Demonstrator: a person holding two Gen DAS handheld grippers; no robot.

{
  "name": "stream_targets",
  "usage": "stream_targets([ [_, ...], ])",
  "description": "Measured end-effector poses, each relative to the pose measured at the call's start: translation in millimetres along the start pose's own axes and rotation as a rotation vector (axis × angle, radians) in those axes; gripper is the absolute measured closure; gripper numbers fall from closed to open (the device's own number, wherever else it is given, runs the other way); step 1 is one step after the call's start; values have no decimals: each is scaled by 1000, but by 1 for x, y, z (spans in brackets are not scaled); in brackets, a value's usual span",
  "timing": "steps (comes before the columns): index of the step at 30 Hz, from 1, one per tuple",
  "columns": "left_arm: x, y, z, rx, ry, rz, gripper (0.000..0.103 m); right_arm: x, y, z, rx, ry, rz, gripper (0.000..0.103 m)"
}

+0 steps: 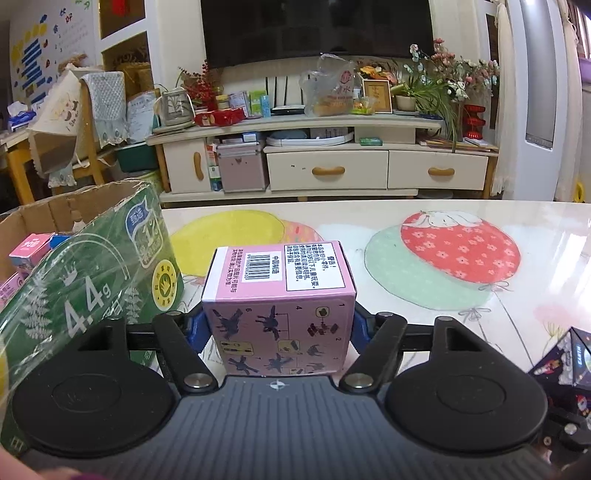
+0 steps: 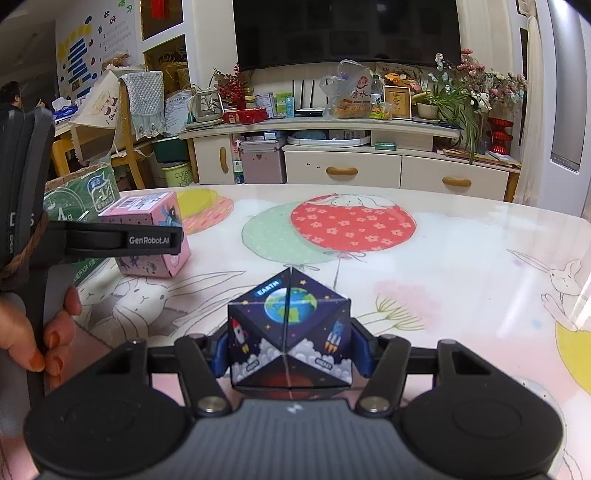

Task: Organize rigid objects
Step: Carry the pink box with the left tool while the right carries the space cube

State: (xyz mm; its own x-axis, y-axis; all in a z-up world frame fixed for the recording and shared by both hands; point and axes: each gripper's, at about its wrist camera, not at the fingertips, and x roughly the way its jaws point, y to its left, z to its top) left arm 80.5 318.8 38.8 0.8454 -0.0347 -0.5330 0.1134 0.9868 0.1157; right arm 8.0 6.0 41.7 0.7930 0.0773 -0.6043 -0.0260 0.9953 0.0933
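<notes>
Cluttered cream TV cabinet (image 1: 325, 147) under a dark television (image 1: 317, 29), perhaps off.

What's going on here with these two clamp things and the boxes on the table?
A person is tidying small boxes with a hand-held gripper in each hand. The left hand-held gripper has a pink toy box between its fingers, beside a green cardboard carton that already holds some pink boxes. The right hand-held gripper has its fingers on either side of a dark space-themed cube. Both items sit on the balloon-print table.
</notes>
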Motion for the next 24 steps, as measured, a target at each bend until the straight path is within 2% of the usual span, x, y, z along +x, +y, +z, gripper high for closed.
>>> stream_targets([
  [14,-46,-7,-21,36,59,-58,17,-7,1,-7,2,-20,-34,43],
  [24,-72,5,-40,4,96,-86,17,-20,6,-18,21,-40,-86,44],
])
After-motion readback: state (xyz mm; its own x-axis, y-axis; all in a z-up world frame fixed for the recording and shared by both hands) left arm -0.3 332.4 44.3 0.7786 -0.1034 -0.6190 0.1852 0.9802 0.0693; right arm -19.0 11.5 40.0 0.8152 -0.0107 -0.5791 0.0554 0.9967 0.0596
